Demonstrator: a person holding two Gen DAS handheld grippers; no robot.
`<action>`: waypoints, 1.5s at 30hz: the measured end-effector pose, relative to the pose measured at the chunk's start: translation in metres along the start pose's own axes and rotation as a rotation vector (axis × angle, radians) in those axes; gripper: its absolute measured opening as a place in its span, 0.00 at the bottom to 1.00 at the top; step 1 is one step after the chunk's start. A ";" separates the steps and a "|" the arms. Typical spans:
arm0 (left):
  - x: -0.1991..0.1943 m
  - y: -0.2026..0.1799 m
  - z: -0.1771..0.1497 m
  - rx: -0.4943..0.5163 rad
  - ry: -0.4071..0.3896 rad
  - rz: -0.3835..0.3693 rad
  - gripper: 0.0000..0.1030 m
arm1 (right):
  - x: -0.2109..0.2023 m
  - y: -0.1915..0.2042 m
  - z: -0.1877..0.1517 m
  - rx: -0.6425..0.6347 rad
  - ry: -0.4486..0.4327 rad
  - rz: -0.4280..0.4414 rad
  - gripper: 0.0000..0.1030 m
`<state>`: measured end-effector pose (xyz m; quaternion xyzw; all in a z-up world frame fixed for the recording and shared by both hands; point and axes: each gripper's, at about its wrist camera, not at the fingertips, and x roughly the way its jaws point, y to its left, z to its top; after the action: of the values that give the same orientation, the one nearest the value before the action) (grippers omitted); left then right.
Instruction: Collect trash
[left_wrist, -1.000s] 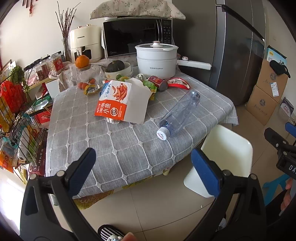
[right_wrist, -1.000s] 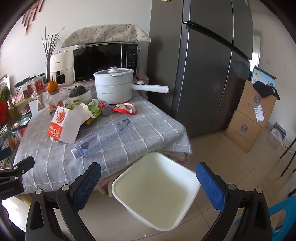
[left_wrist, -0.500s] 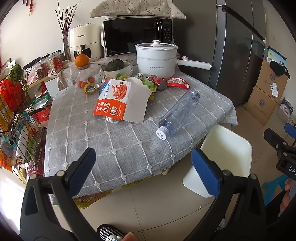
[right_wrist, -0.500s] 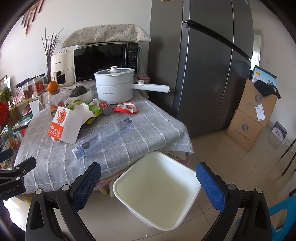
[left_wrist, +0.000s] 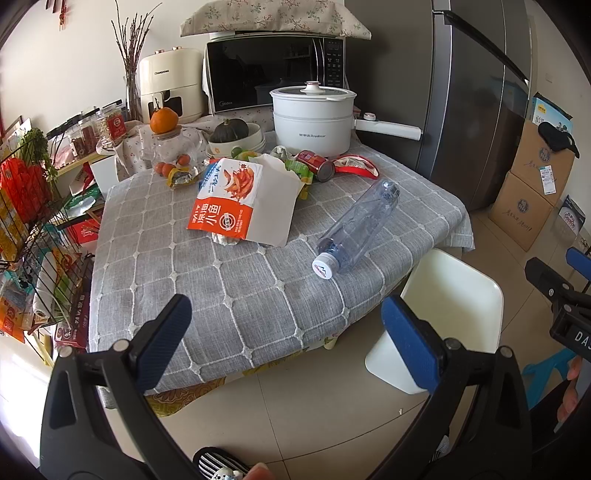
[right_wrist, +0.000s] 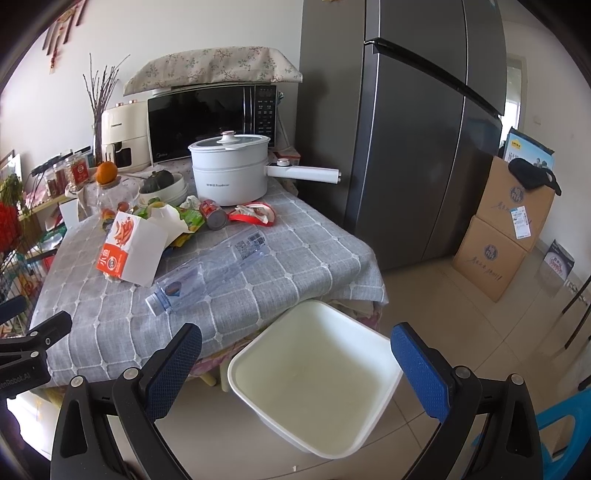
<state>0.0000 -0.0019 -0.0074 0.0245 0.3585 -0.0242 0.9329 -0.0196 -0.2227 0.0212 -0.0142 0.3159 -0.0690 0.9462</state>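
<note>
A dark refrigerator stands behind the worktop, which wears a grey checked cloth. On the tiled floor just beside it sits a white bin. A clear bottle lies on the cloth near an orange snack box. Left gripper and right gripper hover with jaws spread wide, holding nothing.

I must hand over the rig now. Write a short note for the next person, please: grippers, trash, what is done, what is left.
Left gripper: open, empty, short of the table.
Right gripper: open, empty, over the bin.
Trash on the table: bottle lying near the edge, snack bag, can, red wrapper, green wrappers.
The bin, on the floor beside the table, looks empty.
Done: nothing.
Left: everything; the bottle is nearest.
</note>
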 end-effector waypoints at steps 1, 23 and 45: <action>0.000 0.000 0.000 0.000 0.000 0.000 0.99 | 0.000 0.000 0.000 0.000 0.000 0.000 1.00; -0.001 0.002 0.001 -0.001 -0.002 0.001 0.99 | 0.001 0.001 -0.001 0.003 0.010 0.007 1.00; 0.029 0.046 0.005 -0.090 0.103 -0.127 0.99 | 0.021 0.014 0.011 0.010 0.112 0.099 1.00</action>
<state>0.0280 0.0424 -0.0222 -0.0387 0.4075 -0.0659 0.9100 0.0051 -0.2116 0.0168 0.0100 0.3684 -0.0244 0.9293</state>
